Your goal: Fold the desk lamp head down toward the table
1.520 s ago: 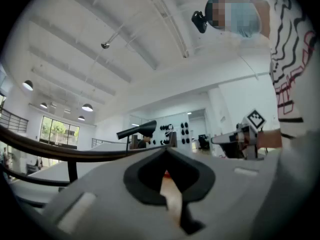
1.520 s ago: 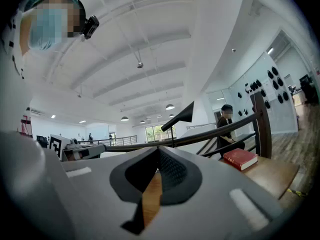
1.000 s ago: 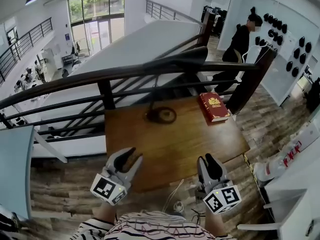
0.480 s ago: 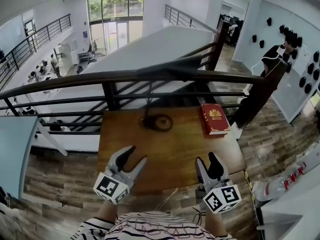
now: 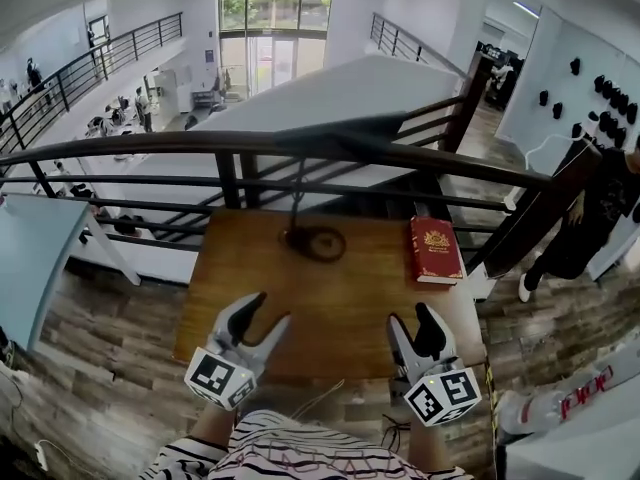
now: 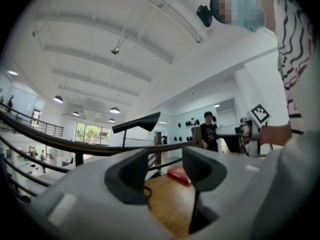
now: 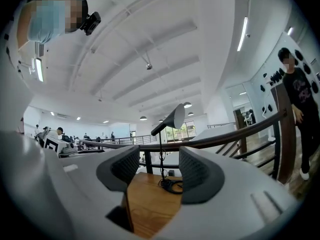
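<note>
- Black cone-headed desk lamp [image 5: 318, 242]: upright at far edge of brown wooden table [image 5: 340, 303], head raised.
- Left gripper [image 5: 270, 310], right gripper [image 5: 410, 316]: jaws just been opening, now spread, nothing between them, over near edge.

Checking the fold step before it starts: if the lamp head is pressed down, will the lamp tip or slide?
Probably top-heavy: the lamp head sits high on a thin stem over a small base, so a sideways push may tip it. The wooden table looks smooth, so the base could slide.
</note>
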`<state>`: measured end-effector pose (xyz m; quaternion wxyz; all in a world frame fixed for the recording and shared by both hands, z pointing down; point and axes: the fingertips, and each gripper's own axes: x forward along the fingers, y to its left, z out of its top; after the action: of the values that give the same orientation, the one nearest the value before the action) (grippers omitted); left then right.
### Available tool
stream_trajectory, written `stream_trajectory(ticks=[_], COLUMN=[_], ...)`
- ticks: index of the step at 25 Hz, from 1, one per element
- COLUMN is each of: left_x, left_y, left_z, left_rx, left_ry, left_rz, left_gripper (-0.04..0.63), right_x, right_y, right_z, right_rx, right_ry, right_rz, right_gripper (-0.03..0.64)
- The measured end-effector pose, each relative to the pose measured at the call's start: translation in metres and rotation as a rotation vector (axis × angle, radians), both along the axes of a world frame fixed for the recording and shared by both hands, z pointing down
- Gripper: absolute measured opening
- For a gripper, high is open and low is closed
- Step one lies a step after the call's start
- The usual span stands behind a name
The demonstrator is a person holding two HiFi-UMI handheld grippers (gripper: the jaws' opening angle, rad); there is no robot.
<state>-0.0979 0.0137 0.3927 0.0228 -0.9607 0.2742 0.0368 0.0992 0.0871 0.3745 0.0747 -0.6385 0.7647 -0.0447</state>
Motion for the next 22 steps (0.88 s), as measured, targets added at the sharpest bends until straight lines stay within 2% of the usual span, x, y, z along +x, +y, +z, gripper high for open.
stream_trajectory(ticks=[9,22], left_x=[0.015,-0.017], left_y=[-0.028,-0.158], left_z=[0.004,-0.015], left_rx=[-0.019,-0.004], left_ry=[-0.017,-0.001], left_rz=[-0.025,0.001], left_gripper=[0.21,0.21], right_x=[0.016,-0.014], right_y=[-0.039,-0.157], right_z=[-0.003,-0.036], right_rx=[0.01,0.054], right_ry=[-0.012,0.032], right_rz=[-0.032,0.005], right_gripper=[0.233,0.233])
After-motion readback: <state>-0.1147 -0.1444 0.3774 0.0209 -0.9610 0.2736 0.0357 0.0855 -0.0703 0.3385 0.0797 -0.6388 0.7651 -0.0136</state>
